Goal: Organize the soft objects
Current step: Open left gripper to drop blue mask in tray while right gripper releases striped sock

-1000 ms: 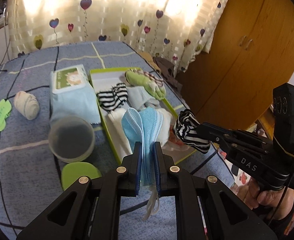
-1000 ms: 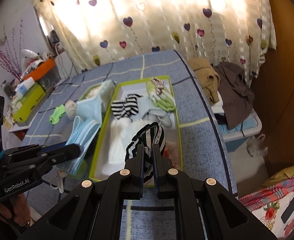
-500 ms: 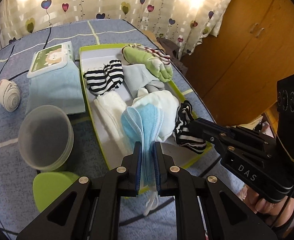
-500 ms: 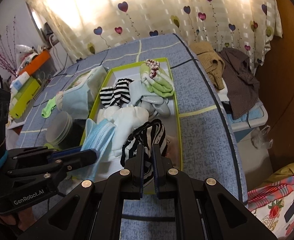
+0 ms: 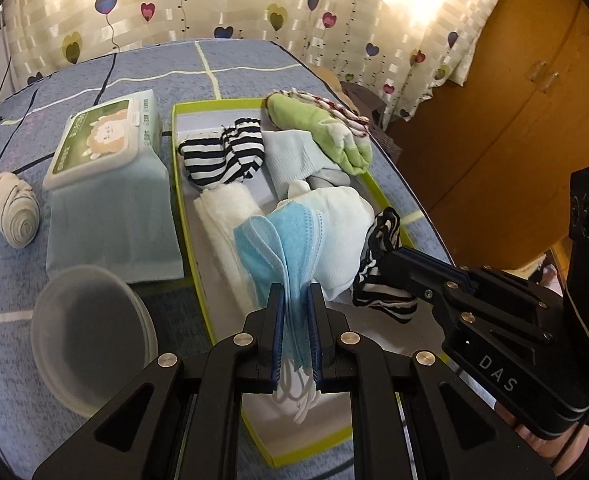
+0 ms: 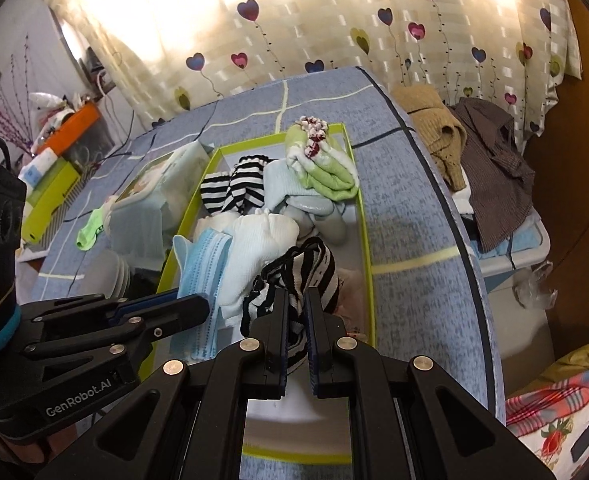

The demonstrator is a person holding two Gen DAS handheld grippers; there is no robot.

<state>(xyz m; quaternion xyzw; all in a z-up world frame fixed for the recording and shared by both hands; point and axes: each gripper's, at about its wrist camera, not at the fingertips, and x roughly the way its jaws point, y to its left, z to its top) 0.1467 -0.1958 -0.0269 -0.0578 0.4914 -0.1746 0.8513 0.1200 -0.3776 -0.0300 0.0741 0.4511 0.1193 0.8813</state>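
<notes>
Both hand-held grippers hang over the near end of the green-rimmed box (image 5: pixel 182 216) on the blue checked bed (image 5: pixel 106 76). Left hand-held gripper (image 5: pixel 295 300) clamps narrowly on a stack of pleated blue face masks (image 5: pixel 282 240), long axis running away from it, white ear loops dangling below. Right hand-held gripper (image 6: pixel 295 304) pinches a crumpled black-and-white striped knit sock (image 6: pixel 298 276), bunched with no clear axis. Folded white, striped and green cloths fill the box.
</notes>
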